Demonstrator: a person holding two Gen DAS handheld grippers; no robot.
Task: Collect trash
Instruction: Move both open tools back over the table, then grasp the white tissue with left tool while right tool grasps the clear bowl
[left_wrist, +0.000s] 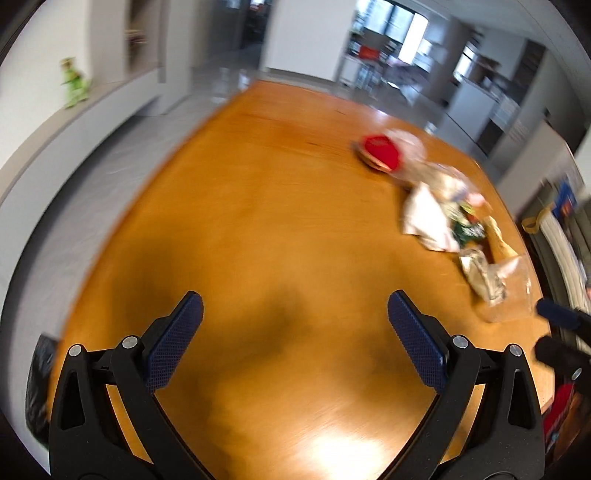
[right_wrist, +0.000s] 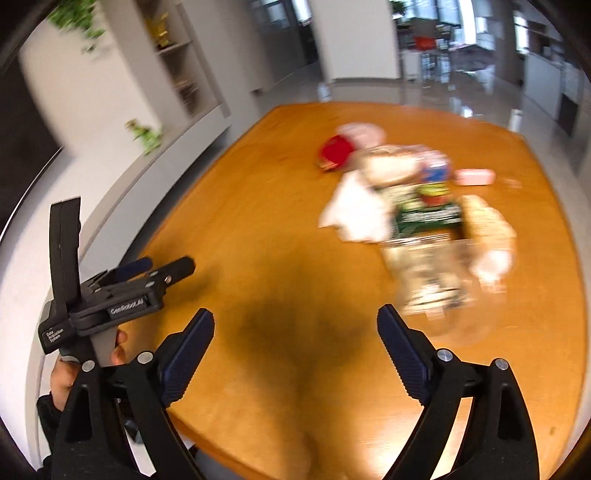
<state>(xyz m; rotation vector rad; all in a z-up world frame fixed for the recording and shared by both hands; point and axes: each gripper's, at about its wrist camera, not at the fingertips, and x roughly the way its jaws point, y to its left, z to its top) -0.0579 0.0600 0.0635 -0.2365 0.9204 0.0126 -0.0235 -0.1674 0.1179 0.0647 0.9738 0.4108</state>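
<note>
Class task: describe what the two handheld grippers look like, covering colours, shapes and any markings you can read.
Both the left gripper and right gripper have black, curved, triangular-cutout arms with silver rivets and dark blue textured pads. The right wrist view shows the left gripper's grey handle and white lettering, partly "Data Acquisition System".

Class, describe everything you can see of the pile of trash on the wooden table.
The pile of trash is a loose, blurred heap lying on the orange-brown wooden table. It holds crumpled white paper, a green printed wrapper, clear crinkled plastic and a red piece at its far end, on something flat and brown. A pale pink object lies just beside it. Neither gripper touches it.
</note>
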